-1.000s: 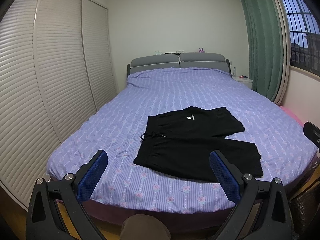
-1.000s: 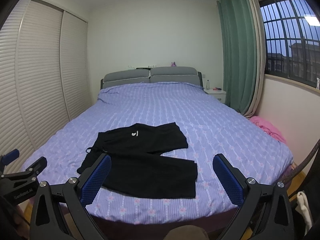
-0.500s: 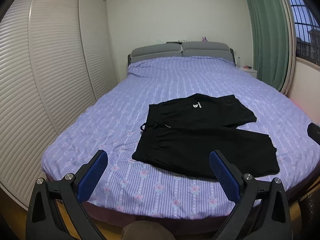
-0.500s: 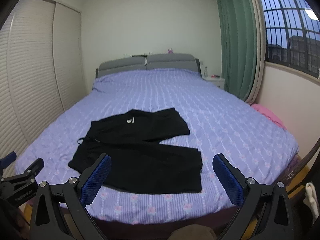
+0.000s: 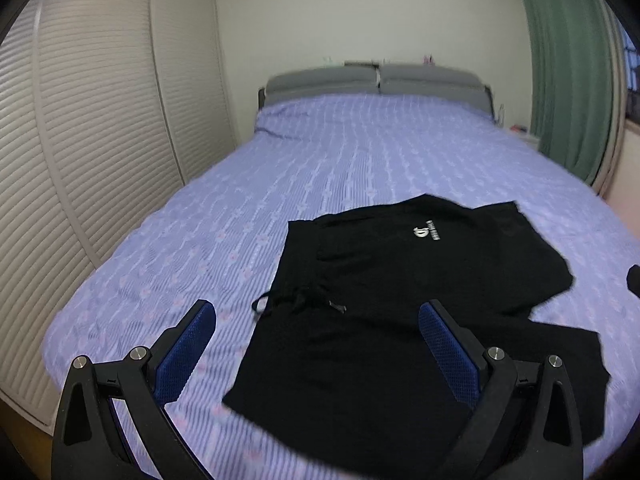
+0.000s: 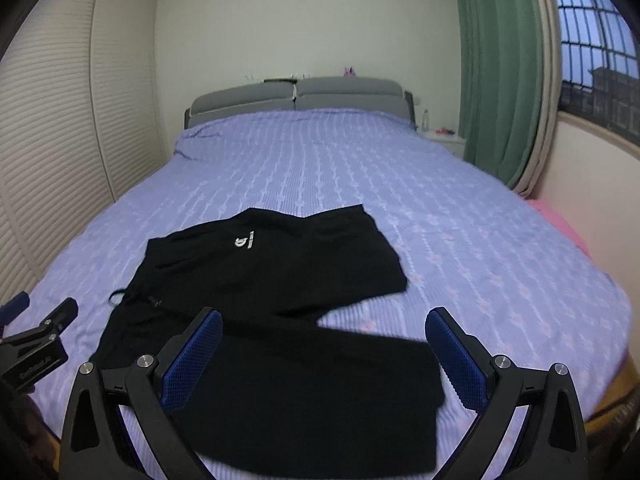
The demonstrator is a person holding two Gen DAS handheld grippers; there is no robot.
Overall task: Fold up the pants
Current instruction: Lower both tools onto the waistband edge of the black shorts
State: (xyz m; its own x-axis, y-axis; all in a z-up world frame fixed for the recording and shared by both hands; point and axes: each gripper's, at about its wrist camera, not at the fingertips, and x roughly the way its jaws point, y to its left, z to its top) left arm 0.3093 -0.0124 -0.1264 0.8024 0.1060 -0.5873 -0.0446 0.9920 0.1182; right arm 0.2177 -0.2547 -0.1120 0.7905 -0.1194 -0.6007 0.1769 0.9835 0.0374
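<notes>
1. Pants [image 5: 400, 300] lie spread flat on the purple bed [image 5: 340, 160], black, with both legs splayed toward the right of the frame and the waistband with its drawstring [image 5: 296, 300] toward the left.
2. Compared with a second ago, the pants fill far more of both views: they now reach the lower centre of each frame, where before they sat mid-frame.
3. Left gripper [image 5: 316, 344] is spread wide with nothing between its blue pads [image 5: 184, 352]; it has come in low over the foot of the bed, and the waistband corner now lies between its fingers in the picture.
4. Right gripper [image 6: 324, 356] is likewise wide apart and holds nothing, framing the nearer leg's hem [image 6: 420, 392] at lower centre.
5. In the right wrist view, the left gripper [image 6: 44, 336] shows at the lower left edge, near the waistband.
6. Green curtain [image 6: 500, 72] hangs at upper right.
</notes>
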